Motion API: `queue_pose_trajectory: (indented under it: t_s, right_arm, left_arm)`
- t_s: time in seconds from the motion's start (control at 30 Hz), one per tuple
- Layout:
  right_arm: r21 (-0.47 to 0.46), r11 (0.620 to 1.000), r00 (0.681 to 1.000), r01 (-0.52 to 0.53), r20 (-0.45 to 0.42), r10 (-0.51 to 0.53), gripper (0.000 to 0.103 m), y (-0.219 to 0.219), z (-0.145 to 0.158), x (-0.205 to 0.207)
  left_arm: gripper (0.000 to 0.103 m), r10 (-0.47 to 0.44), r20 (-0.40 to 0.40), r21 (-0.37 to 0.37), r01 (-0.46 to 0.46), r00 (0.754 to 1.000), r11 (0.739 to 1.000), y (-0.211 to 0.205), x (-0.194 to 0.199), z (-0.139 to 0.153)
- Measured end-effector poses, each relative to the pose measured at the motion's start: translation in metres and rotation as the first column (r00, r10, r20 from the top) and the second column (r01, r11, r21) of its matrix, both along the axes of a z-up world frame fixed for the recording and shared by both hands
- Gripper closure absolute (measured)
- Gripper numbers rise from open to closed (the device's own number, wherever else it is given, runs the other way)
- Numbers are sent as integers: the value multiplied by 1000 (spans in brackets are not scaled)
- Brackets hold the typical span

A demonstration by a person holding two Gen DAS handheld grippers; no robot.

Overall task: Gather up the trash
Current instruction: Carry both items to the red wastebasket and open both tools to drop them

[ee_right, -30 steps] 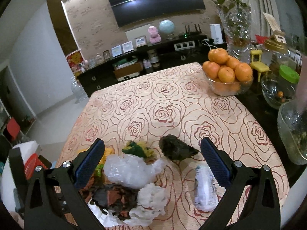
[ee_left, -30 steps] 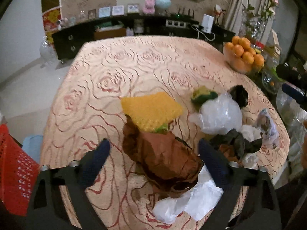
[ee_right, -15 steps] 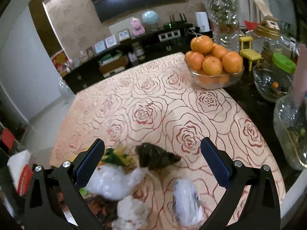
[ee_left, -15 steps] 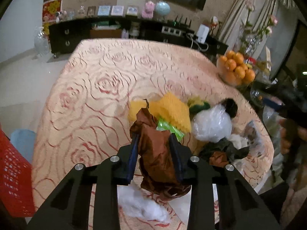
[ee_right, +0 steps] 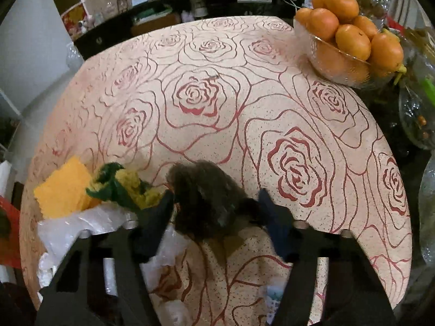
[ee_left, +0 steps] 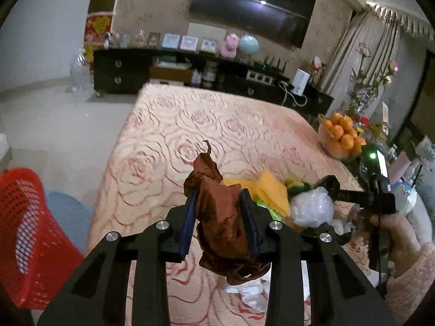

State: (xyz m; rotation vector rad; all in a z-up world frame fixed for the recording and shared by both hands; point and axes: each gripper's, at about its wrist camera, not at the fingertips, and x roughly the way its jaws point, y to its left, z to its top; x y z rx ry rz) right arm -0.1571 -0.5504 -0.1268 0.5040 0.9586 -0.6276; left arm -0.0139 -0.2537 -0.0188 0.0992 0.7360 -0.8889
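Left hand-held gripper (ee_left: 218, 217): jaws narrow, both blue pads pressed into a crumpled brown wrapper (ee_left: 223, 225), clamped and lifted clear of the table (ee_left: 168, 135). The wrapper bulges above and below the pads; a thin curled tip sticks up at its top.

Right hand-held gripper (ee_right: 214, 203): jaws have just been closing, and a dark grey-brown crumpled wad (ee_right: 206, 198) sits between them — the pads meet its two sides, so it reads as grasped. The wad rests on the table's rose-patterned cloth at the near edge. In the left wrist view a hand (ee_left: 394, 233) in a pink sleeve holds this gripper at the right.

Around: the rest of the trash lies in a cluster at the near side of the table — a yellow cloth (ee_right: 64, 190), a green-and-yellow scrap (ee_right: 119, 184) touching it, clear crumpled plastic (ee_left: 312, 206), white tissue (ee_left: 250, 296) below the raised wrapper. A glass bowl of oranges (ee_right: 348, 38) stands at the far right edge, well apart from the trash. A red mesh basket (ee_left: 30, 233) stands off the table at the near left.
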Motion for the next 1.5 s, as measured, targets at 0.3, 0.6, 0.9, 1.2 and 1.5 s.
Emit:
queue_pose_trajectory:
  t_s: [0.3, 0.6, 0.9, 1.2, 1.5]
  right_arm:
    - [-11, 1000, 988, 13, 156, -11, 68, 7, 34, -14]
    - [-101, 991, 957, -83, 268, 108, 68, 53, 84, 1]
    - [-158, 949, 898, -275, 310, 312, 68, 128, 111, 41]
    - [-201, 857, 799, -475, 310, 515, 68, 211, 120, 91]
    - [-227, 705, 654, -672, 265, 709, 68, 299, 125, 152]
  left_arm:
    - [72, 72, 92, -14, -71, 993, 997, 20, 5, 15]
    - [72, 138, 156, -35, -134, 978, 990, 49, 10, 30]
    - [72, 268, 187, -61, -261, 945, 963, 108, 25, 47]
    - [72, 446, 230, -43, -449, 865, 893, 177, 45, 51]
    - [72, 544, 203, -14, -553, 814, 833, 218, 71, 33]
